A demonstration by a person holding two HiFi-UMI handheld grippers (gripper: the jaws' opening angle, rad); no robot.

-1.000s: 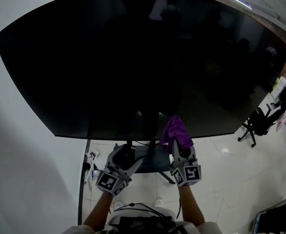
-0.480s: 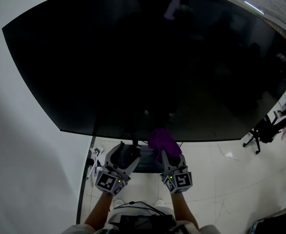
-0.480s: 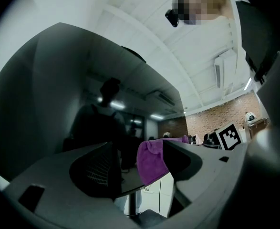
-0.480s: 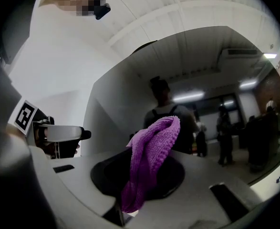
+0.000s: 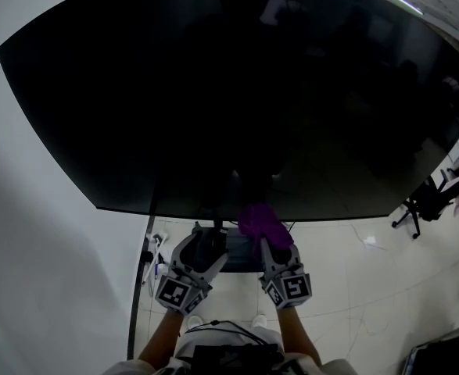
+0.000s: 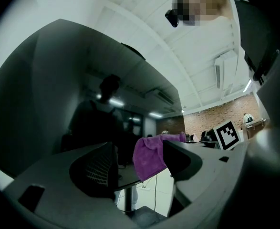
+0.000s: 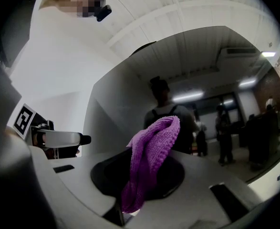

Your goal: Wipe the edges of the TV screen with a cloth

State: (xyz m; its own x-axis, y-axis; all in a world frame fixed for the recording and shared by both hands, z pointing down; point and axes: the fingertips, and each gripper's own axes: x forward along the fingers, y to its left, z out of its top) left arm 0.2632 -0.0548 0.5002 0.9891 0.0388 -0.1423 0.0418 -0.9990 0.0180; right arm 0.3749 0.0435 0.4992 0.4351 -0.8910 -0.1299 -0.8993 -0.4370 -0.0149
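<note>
TV screen [image 5: 237, 92]: black, glossy, mirror-smooth, throws back ceiling lights and figures.
Cloth [image 7: 151, 161], centre of right gripper view: purple knit, nubbly loops, matt, soft folds.
Left gripper [image 6: 140, 151] shell: pale grey plastic, smooth, matt; pads [image 6: 94, 168] black, finely ribbed.
Marker cube [image 5: 173, 293]: flat black-and-white print, no shine.
Floor [image 5: 354, 280], lower right of head view: pale tiles, slight sheen.
Wall [image 5: 34, 233], left: white, matt.
Brick wall [image 6: 211, 120], right of left gripper view: reddish, rough.

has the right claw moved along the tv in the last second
Yes. The right claw, shut on the purple cloth, has slid left along the TV's lower edge, closer to the TV stand.
</note>
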